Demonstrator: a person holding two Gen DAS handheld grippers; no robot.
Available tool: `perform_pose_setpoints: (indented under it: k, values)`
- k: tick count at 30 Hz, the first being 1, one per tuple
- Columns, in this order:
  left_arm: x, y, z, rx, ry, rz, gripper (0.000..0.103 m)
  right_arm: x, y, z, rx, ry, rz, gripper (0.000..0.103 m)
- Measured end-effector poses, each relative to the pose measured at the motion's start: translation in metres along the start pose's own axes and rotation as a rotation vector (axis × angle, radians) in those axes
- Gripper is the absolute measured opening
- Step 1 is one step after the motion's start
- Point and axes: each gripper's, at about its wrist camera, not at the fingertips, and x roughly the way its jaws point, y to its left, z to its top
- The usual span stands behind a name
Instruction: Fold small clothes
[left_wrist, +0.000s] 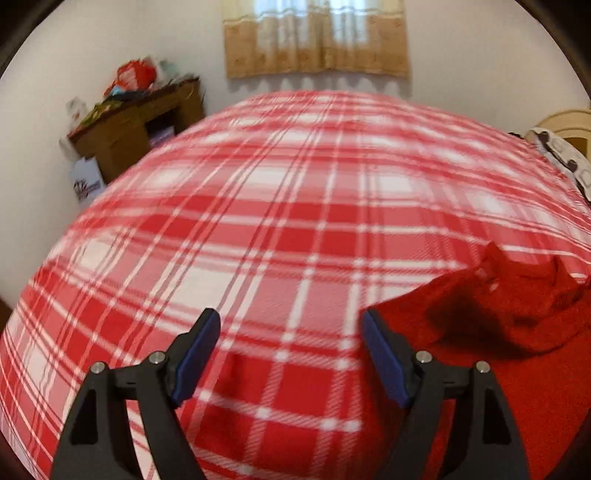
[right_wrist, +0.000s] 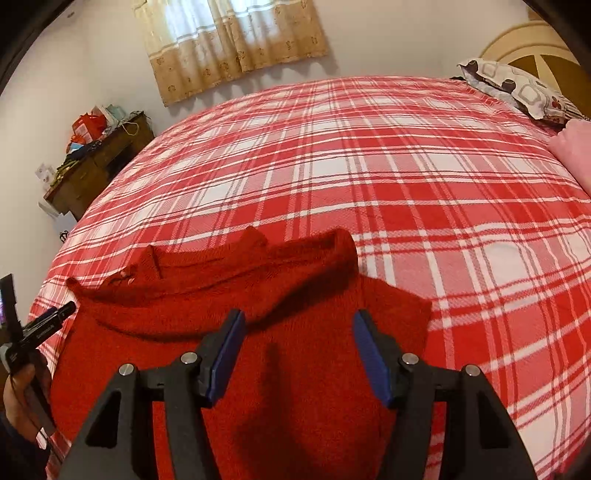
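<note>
Red sweater (right_wrist: 258, 332) lay on the plaid blanket (right_wrist: 406, 177), unfolded.
Your left gripper (left_wrist: 290, 354) and right gripper (right_wrist: 297, 354) gaped empty; the knit looked soft and floppy, so pinching its shoulder edges seemed wise.

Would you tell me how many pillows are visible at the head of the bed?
2. A grey patterned pillow lies at the far right by the headboard, and a pink pillow sits nearer, cut off by the right edge. Others may be out of frame.
</note>
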Motion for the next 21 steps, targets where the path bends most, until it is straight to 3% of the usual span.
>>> perform_pose_setpoints:
  k: [4,9,16,21]
  values:
    - [0.007,0.017,-0.013,-0.057,0.053,0.014,0.081,-0.016,-0.001,-0.015,0.001,-0.003,0.025,0.062]
    - [-0.029,0.024,-0.032,-0.043,0.005,-0.052,0.081,-0.046,-0.004,-0.046,-0.047,-0.005,0.032,0.062]
    - [-0.112,0.006,-0.082,0.058,-0.095,-0.298,0.082,-0.09,-0.033,-0.085,-0.005,-0.033,0.056,0.062]
    - [-0.121,-0.015,-0.104,0.108,-0.077,-0.367,0.082,-0.099,-0.043,-0.091,0.013,-0.043,0.047,0.057]
